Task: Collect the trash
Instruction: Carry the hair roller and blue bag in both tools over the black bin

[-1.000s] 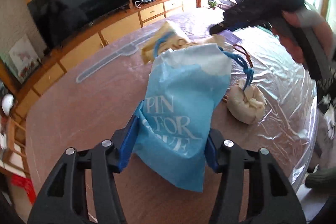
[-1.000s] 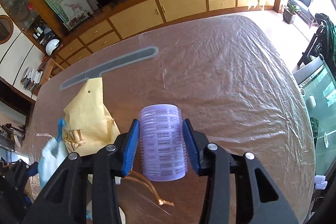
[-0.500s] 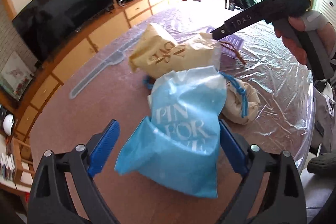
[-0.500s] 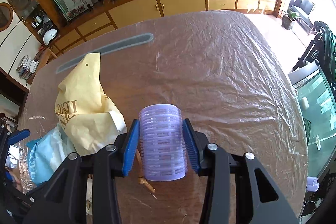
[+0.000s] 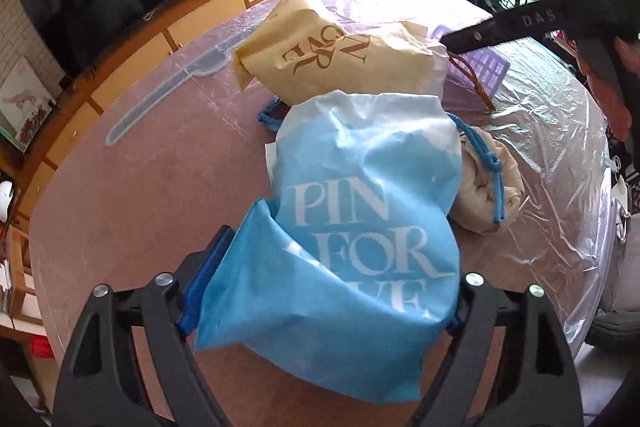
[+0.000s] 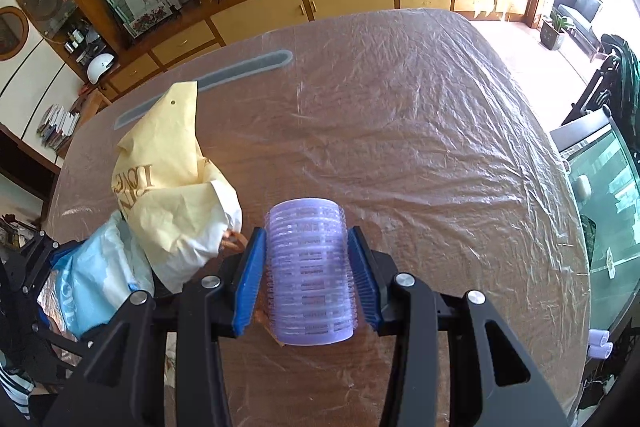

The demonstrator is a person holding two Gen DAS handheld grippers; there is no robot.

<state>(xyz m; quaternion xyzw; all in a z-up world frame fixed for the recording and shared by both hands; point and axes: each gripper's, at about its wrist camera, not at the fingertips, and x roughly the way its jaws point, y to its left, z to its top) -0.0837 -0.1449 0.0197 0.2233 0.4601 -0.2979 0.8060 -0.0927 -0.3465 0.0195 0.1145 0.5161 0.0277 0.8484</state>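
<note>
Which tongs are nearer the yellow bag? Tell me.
Right. The right tongs, gripping the purple roller, sit just beside the yellow bag. The left tongs, jaws just closing on the blue bag, have that bag lying between them and it.

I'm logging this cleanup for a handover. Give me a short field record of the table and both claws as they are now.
surface: table, covered with a clear plastic sheet
left claw: jaws have just been closing, pads against the blue bag between them
right claw: shut on the purple roller
not gripped: yellow bag beyond the blue bag; cream bundle at the blue bag's right in the left wrist view
</note>
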